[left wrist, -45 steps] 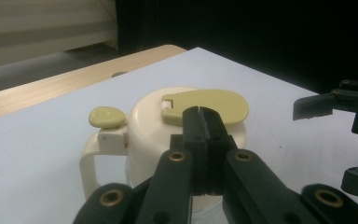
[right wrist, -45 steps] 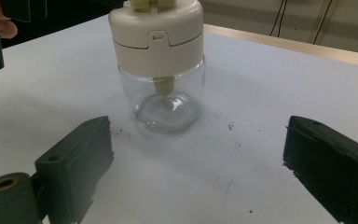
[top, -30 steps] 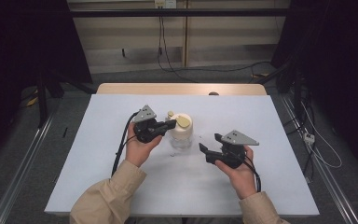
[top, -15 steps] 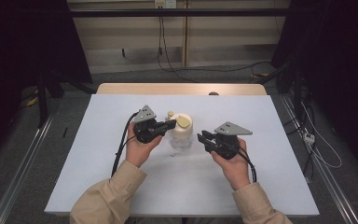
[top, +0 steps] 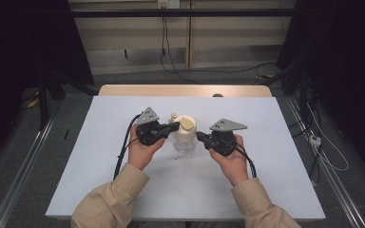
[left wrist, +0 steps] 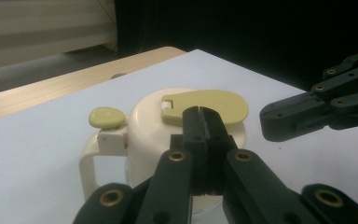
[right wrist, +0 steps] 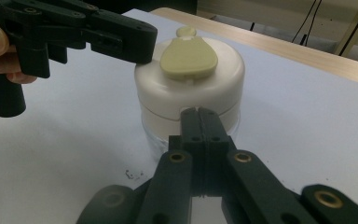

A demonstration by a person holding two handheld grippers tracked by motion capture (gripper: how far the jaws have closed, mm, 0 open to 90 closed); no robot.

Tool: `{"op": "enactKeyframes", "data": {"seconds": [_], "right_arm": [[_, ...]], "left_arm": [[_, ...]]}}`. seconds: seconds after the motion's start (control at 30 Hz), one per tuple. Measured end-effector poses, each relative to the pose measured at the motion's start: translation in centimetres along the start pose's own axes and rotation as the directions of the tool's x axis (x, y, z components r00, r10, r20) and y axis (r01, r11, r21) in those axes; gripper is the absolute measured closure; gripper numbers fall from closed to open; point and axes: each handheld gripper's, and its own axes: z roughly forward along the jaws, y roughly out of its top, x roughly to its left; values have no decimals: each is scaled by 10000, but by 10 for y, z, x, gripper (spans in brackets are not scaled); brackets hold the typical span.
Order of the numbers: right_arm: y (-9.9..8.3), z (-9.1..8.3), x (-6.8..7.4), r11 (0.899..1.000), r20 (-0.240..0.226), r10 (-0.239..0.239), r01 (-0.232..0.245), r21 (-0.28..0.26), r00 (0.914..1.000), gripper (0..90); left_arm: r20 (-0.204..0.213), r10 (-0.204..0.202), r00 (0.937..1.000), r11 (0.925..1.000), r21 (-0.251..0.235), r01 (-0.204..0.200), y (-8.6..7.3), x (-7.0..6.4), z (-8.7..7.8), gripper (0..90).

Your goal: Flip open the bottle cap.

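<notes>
A clear jar with a cream lid (top: 184, 130) stands mid-table; the lid carries a yellow-green flap (left wrist: 209, 105) and a small round knob (left wrist: 106, 117) above a handle. My left gripper (top: 175, 126) is shut, its tips resting at the lid's top edge (left wrist: 204, 116). My right gripper (top: 200, 136) is shut too, tips just short of the lid's side (right wrist: 199, 112). In the right gripper view the left gripper (right wrist: 137, 44) hovers at the lid's rim. Nothing is held between either pair of jaws.
The white table top (top: 100, 156) is bare around the jar. A wooden strip (top: 185, 90) runs along its far edge. Metal rails (top: 24, 166) flank the table, and cables (top: 323, 147) lie on the floor to the right.
My right gripper has moved left and forward until its tips are close to the jar. The left gripper has stayed at the lid.
</notes>
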Motion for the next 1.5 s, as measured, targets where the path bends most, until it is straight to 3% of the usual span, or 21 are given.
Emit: {"op": "enactKeyframes", "data": {"seconds": [0.77,1.5], "right_arm": [[16,11,1,9998,-60,76,-75,158,10000,900],[22,12,3,9998,-15,-55,55,-176,10000,900]], "left_arm": [[-64,34,10000,10000,-54,-35,-1,-1,0,900],[-139,128,9998,9999,-4,-128,0,-2,0,900]]}}
